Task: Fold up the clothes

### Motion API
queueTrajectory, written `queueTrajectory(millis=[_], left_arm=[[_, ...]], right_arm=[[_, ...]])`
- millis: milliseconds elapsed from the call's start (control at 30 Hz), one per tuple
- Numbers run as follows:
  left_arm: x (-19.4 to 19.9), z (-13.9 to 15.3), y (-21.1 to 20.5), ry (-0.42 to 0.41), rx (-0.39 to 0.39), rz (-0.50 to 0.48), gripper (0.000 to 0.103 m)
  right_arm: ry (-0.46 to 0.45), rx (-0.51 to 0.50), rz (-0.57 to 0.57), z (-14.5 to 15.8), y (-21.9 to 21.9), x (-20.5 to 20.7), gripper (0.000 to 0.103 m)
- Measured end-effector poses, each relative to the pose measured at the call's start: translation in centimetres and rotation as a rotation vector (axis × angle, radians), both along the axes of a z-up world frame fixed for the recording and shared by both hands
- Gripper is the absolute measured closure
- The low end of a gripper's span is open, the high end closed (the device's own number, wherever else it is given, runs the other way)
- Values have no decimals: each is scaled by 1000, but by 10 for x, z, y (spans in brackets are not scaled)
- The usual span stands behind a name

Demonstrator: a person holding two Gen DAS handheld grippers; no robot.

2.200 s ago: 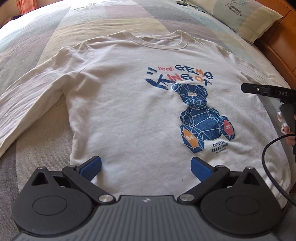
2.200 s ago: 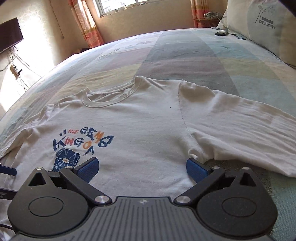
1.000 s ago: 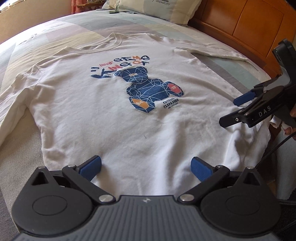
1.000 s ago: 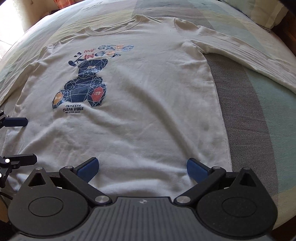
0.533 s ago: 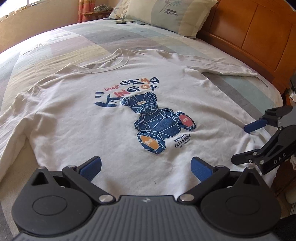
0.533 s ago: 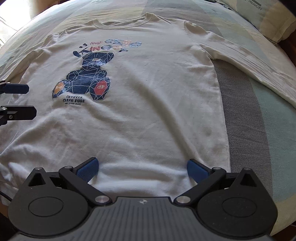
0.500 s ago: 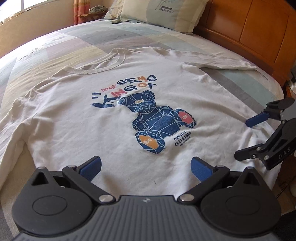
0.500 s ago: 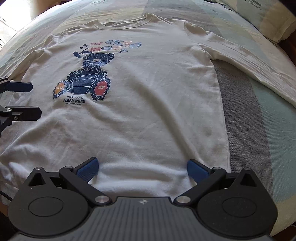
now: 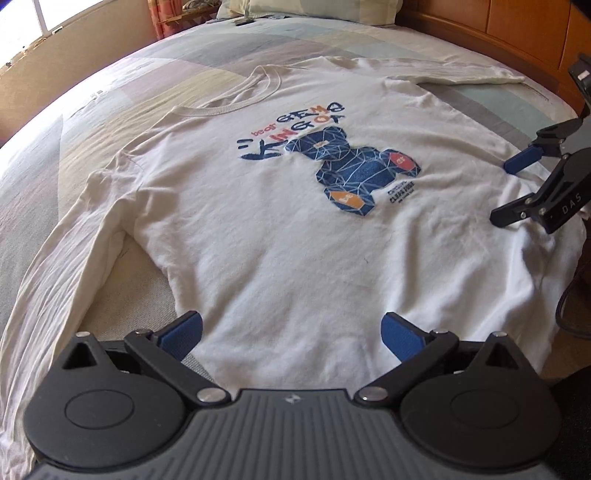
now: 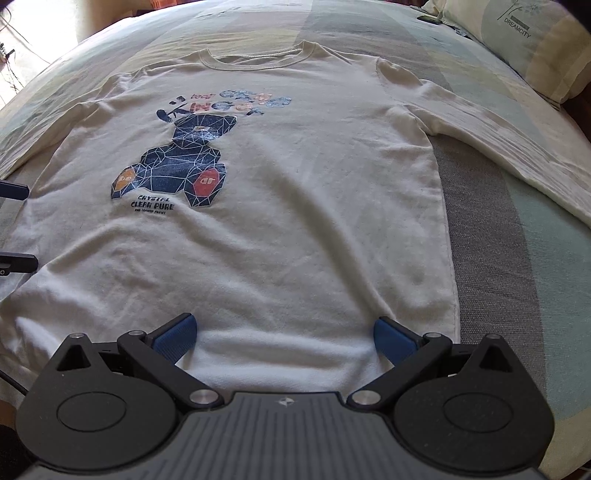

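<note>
- Shirt (image 9: 280,236) is a white long-sleeve with a blue bear print (image 9: 354,173), lying front side up and flat on the bed (image 9: 110,96), collar at the far end from both cameras and the hem closest.
- Left gripper (image 9: 291,332) has its jaws spread wide with nothing between them; the hem corner of the shirt sits right in front of the gap, the left blue pad over bare bedspread just off the shirt's side edge, the right pad over the fabric.
- Right gripper (image 10: 282,338) is the same deal: jaws wide apart, gripping nothing, the hem stretch directly ahead of the gap and both pads over white cloth.
- In the left wrist view the right gripper (image 9: 517,188) shows off to the right of the jaws, above the shirt's hem side, also gaping.
- One sleeve (image 9: 55,280) runs down along the left of the left jaws, rumpled on the bedspread; the other sleeve (image 10: 517,140) stretches out to the right, well ahead of the right jaws.
- Pillow (image 10: 535,44) with "DREAMCITY" on it is far ahead and to the right of the right jaws, past the sleeve.
- Wooden headboard (image 9: 517,33) sits beyond the shirt, far right of the left jaws.
</note>
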State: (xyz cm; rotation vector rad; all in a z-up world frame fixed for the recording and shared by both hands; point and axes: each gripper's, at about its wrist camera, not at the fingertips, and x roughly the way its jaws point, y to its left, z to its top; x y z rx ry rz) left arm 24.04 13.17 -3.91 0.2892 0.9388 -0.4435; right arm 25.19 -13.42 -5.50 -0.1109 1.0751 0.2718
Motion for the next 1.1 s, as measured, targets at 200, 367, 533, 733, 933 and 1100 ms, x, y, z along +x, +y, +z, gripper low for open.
queueTrajectory(millis=[200,367,533,733,933,1100], left_arm=[[-10,-5,-46,1,-45,30,1],[-44,3,-56,-31,-9,157,1],[-69,2,-61,-32,-19,315,1],[-79,-24,-57,32,-22,494,0],[-76,1,-72,-55,2,522,1],[-41,-4,-102,-89,15,466,1]], right_arm=[[9,22,81,7,-7,-4,0],[-72,138,261,29,-25,-25,0],[-81,66,428,8,-14,-27,0],[-119,52,531,2,-32,-36,0],[-102,92,592,17,-54,-37,0],[-180,136,550,28,-37,-7,0]])
